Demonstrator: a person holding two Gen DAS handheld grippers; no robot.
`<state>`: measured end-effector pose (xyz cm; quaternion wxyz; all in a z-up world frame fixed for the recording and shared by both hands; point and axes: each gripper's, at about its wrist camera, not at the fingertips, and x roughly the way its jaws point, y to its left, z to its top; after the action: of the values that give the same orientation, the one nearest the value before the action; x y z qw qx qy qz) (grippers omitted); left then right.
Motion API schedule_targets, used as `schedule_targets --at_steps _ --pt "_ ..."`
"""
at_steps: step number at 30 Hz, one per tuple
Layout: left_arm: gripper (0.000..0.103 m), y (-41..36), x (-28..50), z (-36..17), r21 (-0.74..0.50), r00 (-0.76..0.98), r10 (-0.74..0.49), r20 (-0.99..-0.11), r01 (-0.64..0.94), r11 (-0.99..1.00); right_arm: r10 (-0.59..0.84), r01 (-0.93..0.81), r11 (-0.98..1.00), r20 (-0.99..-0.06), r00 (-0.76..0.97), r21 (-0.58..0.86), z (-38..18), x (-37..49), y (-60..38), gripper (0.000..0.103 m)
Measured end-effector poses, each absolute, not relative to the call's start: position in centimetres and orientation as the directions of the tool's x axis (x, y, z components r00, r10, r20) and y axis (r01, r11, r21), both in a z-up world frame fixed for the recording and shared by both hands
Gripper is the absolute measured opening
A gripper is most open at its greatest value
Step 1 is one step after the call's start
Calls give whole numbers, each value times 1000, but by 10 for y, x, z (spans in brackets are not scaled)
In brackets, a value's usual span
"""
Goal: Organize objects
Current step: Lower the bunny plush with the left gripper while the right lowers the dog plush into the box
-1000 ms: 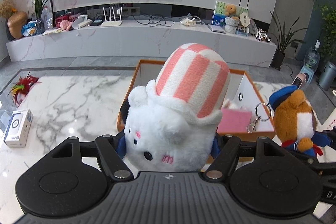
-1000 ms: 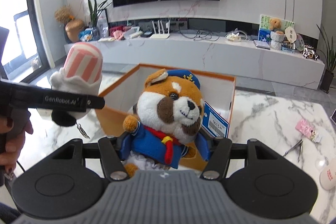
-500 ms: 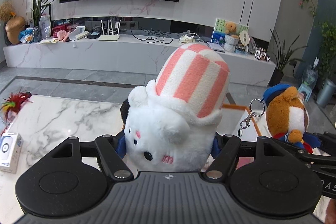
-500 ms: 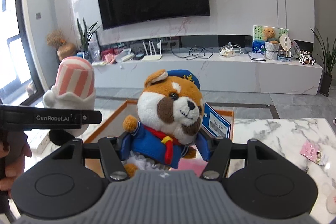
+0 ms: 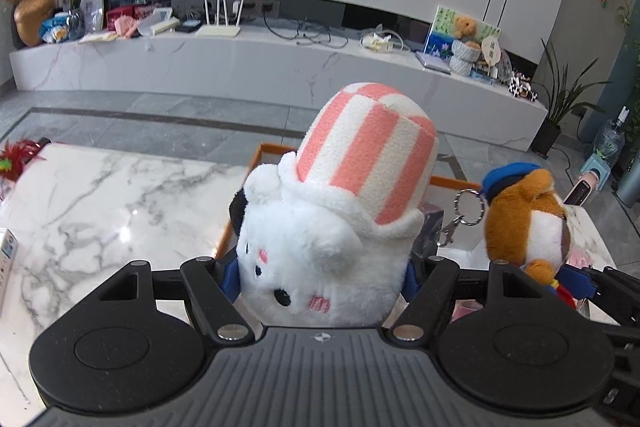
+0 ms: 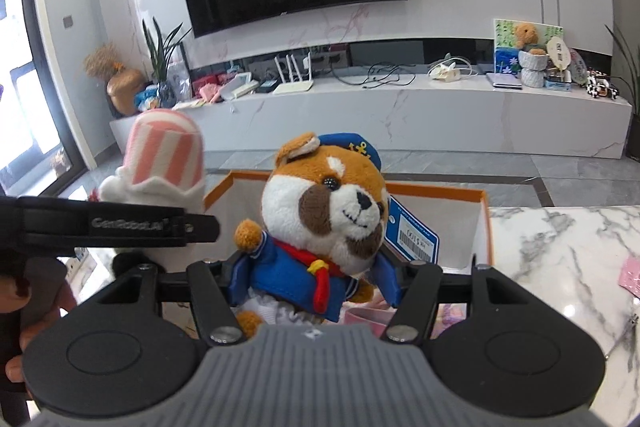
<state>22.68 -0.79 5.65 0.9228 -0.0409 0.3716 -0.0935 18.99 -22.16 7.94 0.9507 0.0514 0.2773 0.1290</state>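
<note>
Both grippers clamped, left gripper (image 5: 320, 275) on white plush (image 5: 320, 251), right gripper (image 6: 314, 281) on sailor dog (image 6: 320, 227); lower both fully inside orange box (image 6: 482, 223) before releasing.

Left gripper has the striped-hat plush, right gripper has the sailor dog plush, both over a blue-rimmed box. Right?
Not quite: the box has an orange rim, not blue, as the right wrist view shows. The rest holds: left gripper grips the striped-hat plush, right gripper grips the sailor dog plush, both over the box.
</note>
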Motion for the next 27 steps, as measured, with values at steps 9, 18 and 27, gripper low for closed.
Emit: schedule_targets --at_steps 9,18,27 --pt "83 -13 242 32 -126 673 -169 -720 113 986 275 -235 961 -573 772 145 56 208 -211 63" --pt "83 -20 250 21 -108 646 -152 -748 108 988 269 -247 961 -618 738 124 41 220 -202 63" --pt "83 -24 256 13 -70 618 -114 -778 94 993 236 -251 965 -649 723 72 33 225 -196 64"
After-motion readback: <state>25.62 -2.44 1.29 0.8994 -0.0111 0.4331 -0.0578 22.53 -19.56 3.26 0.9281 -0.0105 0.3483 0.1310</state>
